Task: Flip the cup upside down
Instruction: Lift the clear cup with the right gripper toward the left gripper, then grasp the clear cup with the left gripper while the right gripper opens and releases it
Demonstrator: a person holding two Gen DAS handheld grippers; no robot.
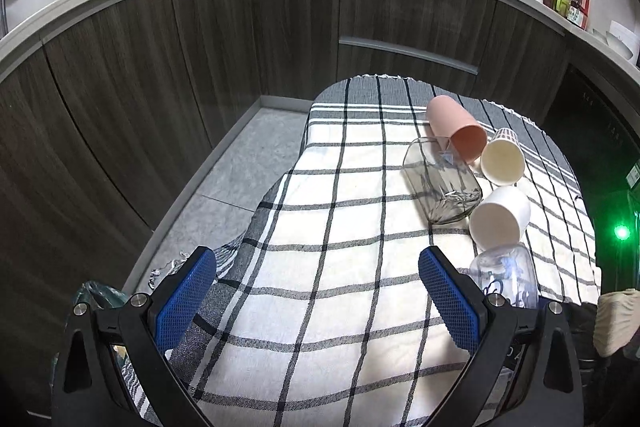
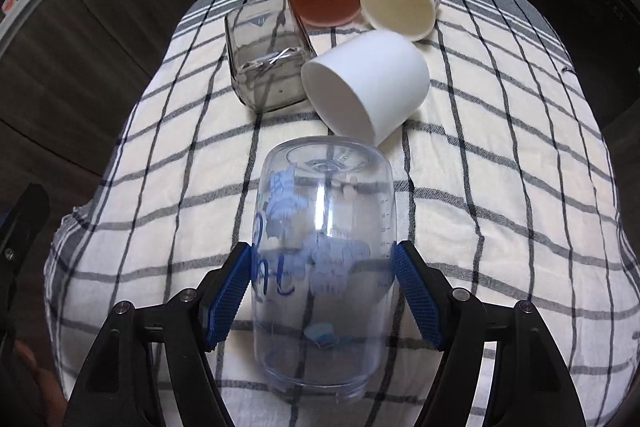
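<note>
Clear plastic cup (image 2: 324, 267) is sitting clamped between right hand-held gripper (image 2: 323, 297) pads, white cup (image 2: 372, 83) just ahead; left hand-held gripper (image 1: 318, 301) is hanging spread apart, gripping nothing.

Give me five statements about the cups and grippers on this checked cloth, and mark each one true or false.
1. The right gripper has its fingers on either side of the clear cup. True.
2. The left gripper holds the pink cup. False: it is open and holds nothing.
3. The pink cup lies on its side. True.
4. The square glass cup stands upright. False: it lies on its side.
5. The white cup is stacked inside the cream cup. False: they lie apart on the checked cloth.
</note>
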